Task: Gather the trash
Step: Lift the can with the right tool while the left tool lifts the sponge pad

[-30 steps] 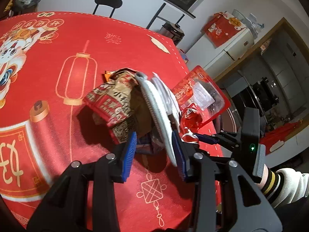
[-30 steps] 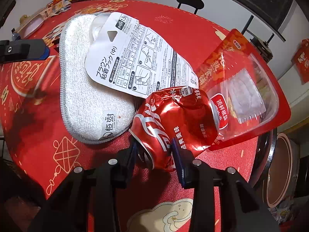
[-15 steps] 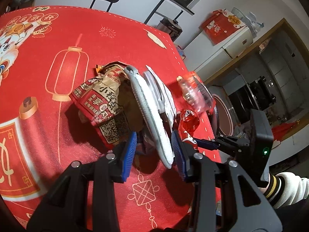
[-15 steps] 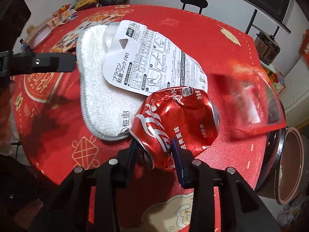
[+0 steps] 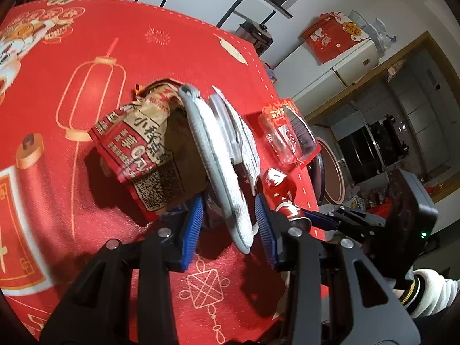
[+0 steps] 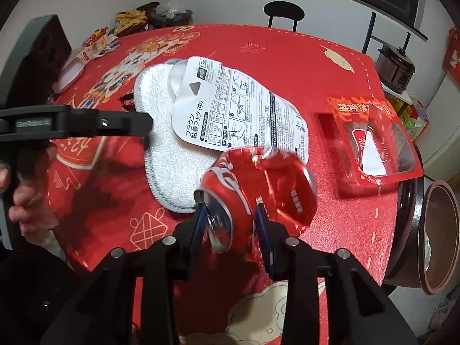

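My left gripper (image 5: 230,215) is shut on a trash bundle: a crumpled brown and red paper bag (image 5: 143,149), a white grey-edged pad (image 5: 212,155) and a white printed card (image 5: 244,141), all held above the red tablecloth. My right gripper (image 6: 230,215) is shut on a crushed red cola can (image 6: 258,184), just right of the bundle. That can (image 5: 279,184) also shows in the left wrist view. The pad (image 6: 169,166) and card (image 6: 238,115) lie behind the can in the right wrist view. A red and clear blister pack (image 6: 373,143) lies flat near the table's right edge.
A brown round container (image 6: 440,235) stands below the right table edge. Snack wrappers (image 6: 86,51) lie at the far left of the table (image 6: 287,57). A cooker (image 6: 396,66) and a black stool (image 6: 284,11) stand beyond it. A hand (image 6: 26,201) holds the left gripper.
The blister pack, earlier up beside the can and the bundle, now lies on the table by the right edge. The right gripper has risen a little and rolled with the can.
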Demonstrator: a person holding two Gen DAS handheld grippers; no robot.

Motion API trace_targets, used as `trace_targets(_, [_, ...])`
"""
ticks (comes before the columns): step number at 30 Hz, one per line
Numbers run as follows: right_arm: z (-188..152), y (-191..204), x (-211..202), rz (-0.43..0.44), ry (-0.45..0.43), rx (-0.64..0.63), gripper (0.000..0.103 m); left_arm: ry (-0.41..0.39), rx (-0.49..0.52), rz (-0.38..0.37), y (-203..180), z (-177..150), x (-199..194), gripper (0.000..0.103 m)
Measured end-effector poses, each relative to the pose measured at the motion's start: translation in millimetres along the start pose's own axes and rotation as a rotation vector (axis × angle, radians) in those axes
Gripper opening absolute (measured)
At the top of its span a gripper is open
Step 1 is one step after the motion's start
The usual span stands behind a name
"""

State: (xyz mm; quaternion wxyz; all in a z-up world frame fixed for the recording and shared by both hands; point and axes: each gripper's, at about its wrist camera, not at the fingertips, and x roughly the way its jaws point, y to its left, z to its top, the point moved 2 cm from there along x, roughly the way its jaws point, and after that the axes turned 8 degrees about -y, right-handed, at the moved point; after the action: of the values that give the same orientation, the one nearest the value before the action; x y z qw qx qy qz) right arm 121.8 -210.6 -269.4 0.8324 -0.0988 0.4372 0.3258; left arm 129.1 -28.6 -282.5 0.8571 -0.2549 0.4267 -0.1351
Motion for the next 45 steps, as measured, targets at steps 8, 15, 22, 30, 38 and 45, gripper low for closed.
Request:
trace_targets(8, [-6.1,0.8,-6.7,0.001,-0.003,0.021,0.035,0.033,-0.038,-0.007,3.6,-5.0,18.5,0.035])
trace_targets(15, [-5.3,1.9,-11.7,-0.004,-0.015,0.026,0.035,0.043,-0.029,-0.009,0.6,-5.5,22.1,0.021])
trace_targets(22, [0.1,0.6,-14.1,-0.006,-0.028,0.026,0.032,0.008,-0.002,-0.004,-3.6,-2.6,-0.2,0.020])
trace_targets(30, [7.4,1.8,-17.5,-0.007,-0.049,0.032,0.031,-0.105,0.034,0.036,-2.2,12.7,-49.4,0.020])
trace_targets(38, [20.0,4.3,-28.5,-0.014,-0.098,0.041,0.031,-0.230,0.044,0.030,0.5,23.5,-93.3,0.020])
trace_targets(45, [27.2,5.3,-35.7,-0.024,-0.126,0.038,0.031,-0.260,0.064,0.014,-7.7,23.1,-105.5,0.020])
